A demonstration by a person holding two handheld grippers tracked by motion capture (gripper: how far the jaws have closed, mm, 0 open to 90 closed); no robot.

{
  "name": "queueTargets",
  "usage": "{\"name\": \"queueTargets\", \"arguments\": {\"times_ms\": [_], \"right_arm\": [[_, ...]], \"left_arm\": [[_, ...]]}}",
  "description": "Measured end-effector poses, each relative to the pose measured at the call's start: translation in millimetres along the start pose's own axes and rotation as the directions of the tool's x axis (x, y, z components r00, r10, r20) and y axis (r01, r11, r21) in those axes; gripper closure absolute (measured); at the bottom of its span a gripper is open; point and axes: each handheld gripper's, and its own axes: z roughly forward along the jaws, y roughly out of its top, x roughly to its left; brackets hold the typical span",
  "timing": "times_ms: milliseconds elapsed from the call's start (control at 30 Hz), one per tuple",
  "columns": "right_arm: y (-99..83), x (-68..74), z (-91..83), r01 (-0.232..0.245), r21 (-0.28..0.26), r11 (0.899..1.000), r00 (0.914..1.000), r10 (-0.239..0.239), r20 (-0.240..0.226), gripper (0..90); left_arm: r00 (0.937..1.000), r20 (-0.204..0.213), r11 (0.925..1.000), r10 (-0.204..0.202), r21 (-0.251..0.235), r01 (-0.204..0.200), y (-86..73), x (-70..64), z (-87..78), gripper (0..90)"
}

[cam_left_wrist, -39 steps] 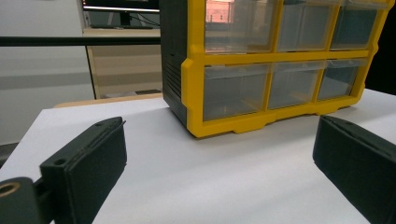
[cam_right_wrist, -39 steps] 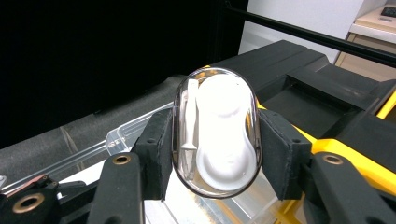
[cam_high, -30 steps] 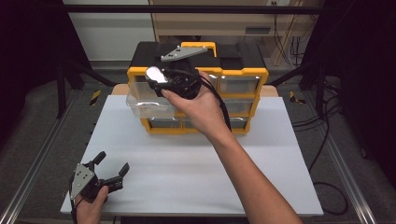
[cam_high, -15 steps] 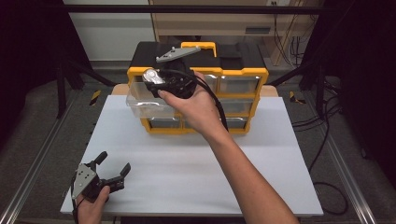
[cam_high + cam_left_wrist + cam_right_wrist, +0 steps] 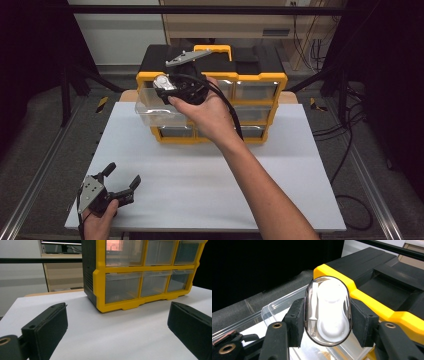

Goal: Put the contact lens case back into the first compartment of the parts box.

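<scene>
A yellow and black drawer cabinet stands at the back of the white table. Its top-left clear drawer is pulled out. My right gripper hovers over that drawer, shut on a clear oval case with white parts inside. Down at the table's front left corner, my left gripper is open, with nothing between its fingers, facing the cabinet.
A black frame bar crosses behind the cabinet. Cables trail on the floor to the right of the table. Metal rails run along both sides. The cabinet's other drawers are closed.
The right gripper with the clear case has stayed over the open drawer, shifting only slightly. The left gripper has barely moved.
</scene>
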Motion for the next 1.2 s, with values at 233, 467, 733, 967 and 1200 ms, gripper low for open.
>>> {"name": "queueTargets", "arguments": {"times_ms": [233, 467, 733, 967, 1200], "right_arm": [[0.4, 3.2, 4.4, -0.005, -0.001, 1.0, 0.9996, 0.005, -0.027, 46.7], [0.3, 3.3, -0.1, -0.032, -0.02, 0.999, 0.999, 0.031, -0.033, 30.7], [-0.2, -2.2, -8.8, -0.052, -0.075, 0.996, 0.9986, 0.052, -0.006, 7.6], [-2.8, -7.0, -10.7, -0.06, -0.085, 0.995, 0.9978, 0.063, 0.023, 3.9], [-9.3, -11.6, -13.2, -0.037, -0.108, 0.993, 0.9984, 0.041, 0.038, 3.9]], "left_arm": [[1.0, 0.002, 1.0, -0.001, -0.002, 0.001, -0.1, -0.6, 0.1, 2.5], [1.0, 0.001, 1.0, -0.004, -0.002, 0.004, -0.2, 0.3, 0.3, 2.5], [1.0, 0.0, 1.0, 0.002, -0.001, -0.002, 0.4, -0.9, -0.8, 2.4], [1.0, -0.003, 1.0, 0.002, 0.003, -0.002, -0.2, -0.5, 1.5, 2.0], [0.9996, -0.015, 0.9997, 0.024, 0.007, -0.024, 1.1, 0.0, -0.7, 1.3]]}}
